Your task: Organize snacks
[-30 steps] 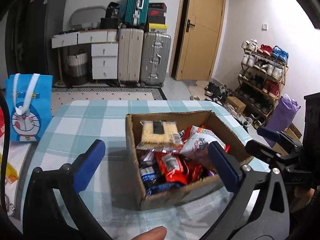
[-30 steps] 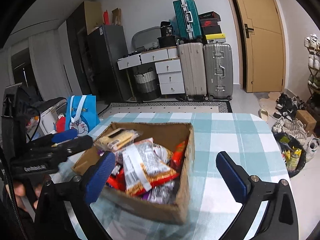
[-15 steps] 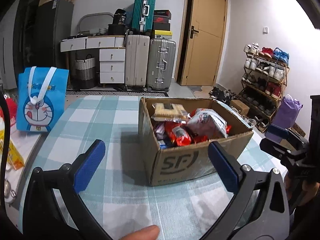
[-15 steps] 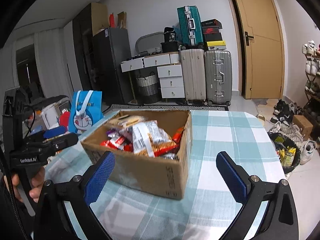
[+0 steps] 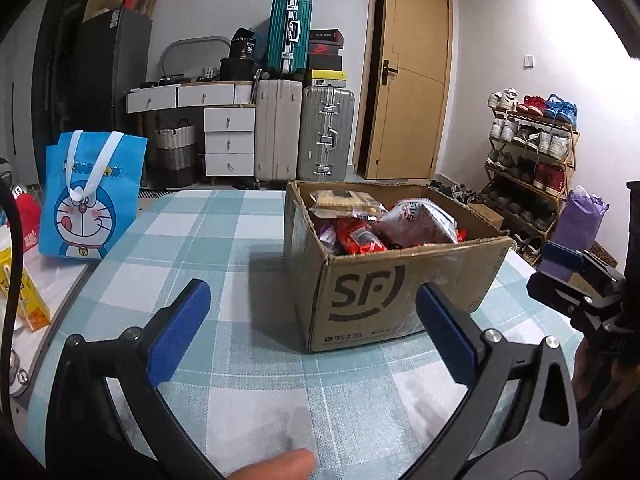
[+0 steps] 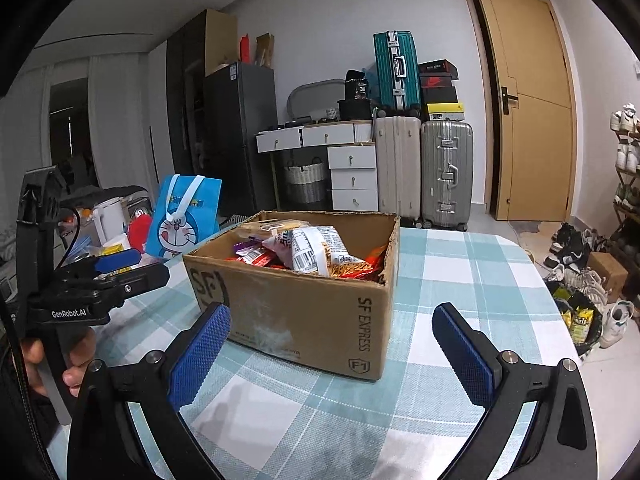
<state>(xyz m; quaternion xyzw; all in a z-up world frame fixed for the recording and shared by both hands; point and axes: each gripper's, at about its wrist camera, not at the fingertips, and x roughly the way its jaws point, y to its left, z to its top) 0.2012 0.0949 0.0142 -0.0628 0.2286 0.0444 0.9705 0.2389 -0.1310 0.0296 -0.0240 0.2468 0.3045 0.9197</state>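
Closest to us, the left gripper [image 5: 308,328] has its blue-padded fingers [image 5: 178,334] spread wide with nothing between them, low over the bench [image 5: 224,360]. Same deal with the right gripper [image 6: 330,354]: fingers [image 6: 464,354] wide apart, holding nothing.

Just past both sits the box [image 5: 400,296], a brown cardboard carton with its top open and "SF" printed on the side, standing flat on the bench. It's stuffed with snacks [image 5: 384,222]: red wrappers, a white crinkly bag [image 6: 316,250], a purple pack, and a clear pack of pale wafers at the far edge. The pile pokes slightly above the rim.

The bench has a teal and white checked cloth. A blue cartoon-cat bag [image 5: 90,196] stands at its left edge, well apart from the box, with a white kettle [image 6: 108,220] and some clutter beyond it.

Further back we've got white drawers [image 5: 229,142], suitcases [image 5: 304,132] with a teal one stacked on top, a wooden door [image 5: 414,84], and a shoe rack [image 5: 528,152] along the right wall.
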